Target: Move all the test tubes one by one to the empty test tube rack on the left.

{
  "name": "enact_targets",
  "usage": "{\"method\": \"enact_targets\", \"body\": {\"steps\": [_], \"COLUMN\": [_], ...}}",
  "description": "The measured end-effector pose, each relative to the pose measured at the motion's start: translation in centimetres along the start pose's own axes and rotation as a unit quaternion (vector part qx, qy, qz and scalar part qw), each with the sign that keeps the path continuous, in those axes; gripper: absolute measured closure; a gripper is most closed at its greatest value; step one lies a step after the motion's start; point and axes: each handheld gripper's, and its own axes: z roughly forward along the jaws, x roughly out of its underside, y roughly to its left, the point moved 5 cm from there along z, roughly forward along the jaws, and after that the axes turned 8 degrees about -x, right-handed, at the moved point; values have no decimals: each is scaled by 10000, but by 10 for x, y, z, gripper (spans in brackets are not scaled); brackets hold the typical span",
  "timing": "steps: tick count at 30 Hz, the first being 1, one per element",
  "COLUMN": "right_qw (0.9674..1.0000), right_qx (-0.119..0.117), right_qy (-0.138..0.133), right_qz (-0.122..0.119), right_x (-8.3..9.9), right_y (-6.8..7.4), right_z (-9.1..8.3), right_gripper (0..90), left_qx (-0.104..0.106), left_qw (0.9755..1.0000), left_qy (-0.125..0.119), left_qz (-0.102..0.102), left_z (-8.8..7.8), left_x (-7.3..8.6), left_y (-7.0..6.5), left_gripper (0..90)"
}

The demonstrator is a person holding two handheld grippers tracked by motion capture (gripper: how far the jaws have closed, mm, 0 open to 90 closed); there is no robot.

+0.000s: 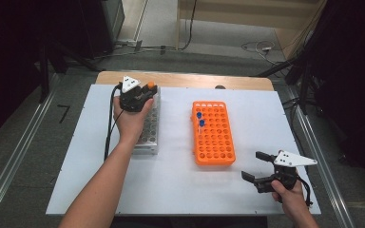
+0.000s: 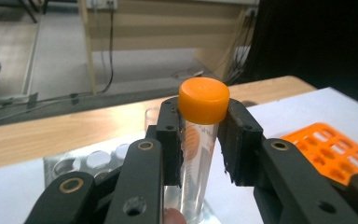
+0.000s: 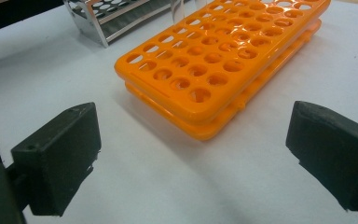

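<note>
My left gripper [image 2: 204, 140] is shut on a clear tube with an orange cap [image 2: 203, 101], held upright over the far end of the metal rack [image 1: 149, 130]. From above, the left gripper [image 1: 145, 92] and the orange cap [image 1: 150, 85] sit at the rack's far end. An orange rack [image 1: 214, 135] lies mid-table with two blue-capped tubes [image 1: 200, 119] standing in its far left holes. My right gripper [image 1: 256, 166] rests near the front right of the table, open, with nothing between its jaws; its pads [image 3: 58, 158] frame the orange rack [image 3: 223, 56] ahead.
A white mat [image 1: 180, 190] covers the wooden table [image 1: 185, 80]. The metal rack [image 3: 107, 16] shows behind the orange one in the right gripper view. Cables and dark stands lie on the floor beyond the table's far edge.
</note>
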Motion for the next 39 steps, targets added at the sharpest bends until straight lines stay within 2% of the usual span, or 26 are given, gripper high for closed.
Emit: {"method": "enact_targets", "body": {"steps": [3, 5, 7, 9, 10, 12, 15, 17, 21, 25, 32, 34, 37, 39], "right_qw": [10000, 10000, 10000, 10000, 10000, 10000, 10000, 10000, 10000, 10000, 9999, 9999, 9998, 9999], "right_qx": [3, 4, 2, 2, 6, 2, 3, 1, -3, 31, 7, -5, -23, -18], "right_qy": [-3, 6, 15, 18, 19, 13, 17, 14, -6, -87, -144, -159, -174, -155], "right_qz": [-28, -11, -19, -23, -19, -13, -11, -13, -10, 2, 7, 26, 24, 16], "right_x": [-1, -1, 0, 0, -1, -1, -1, -1, -2, -6, -13, -15, -18, -21], "right_y": [1, 1, 1, 1, 1, 1, 2, 2, 3, 3, 4, 5, 6, 7], "right_z": [0, 0, 1, 1, 2, 2, 2, 2, 3, 3, 7, 8, 11, 13], "right_gripper": [22, 22, 22, 22, 22, 22, 22, 22, 23, 25, 30, 32, 33, 34], "left_qx": [3, 74, 113, 171, 204, 144, 141, 174, 372, 609, 1082, 1179, 1307, 1329], "left_qw": [9999, 9998, 9997, 9996, 9996, 9996, 9996, 9996, 9991, 9980, 9938, 9926, 9912, 9908], "left_qy": [108, 161, 201, 211, 216, 225, 227, 228, 204, 152, 135, 106, 71, 83], "left_qz": [21, 23, 34, -7, -15, 18, 56, 44, 46, 103, 237, 269, 202, 238], "left_z": [1, 1, 0, -2, -2, -3, -6, -9, -20, -34, -62, -72, -87, -95], "left_x": [3, 4, 4, 3, 3, 2, 1, 0, -3, -4, 7, 11, 15, 20], "left_y": [0, 0, -1, -1, -1, -1, -1, -2, -7, -15, -34, -38, -41, -43], "left_gripper": [669, 570, 519, 431, 407, 358, 347, 286, 121, 18, 0, 0, 0, 0]}}
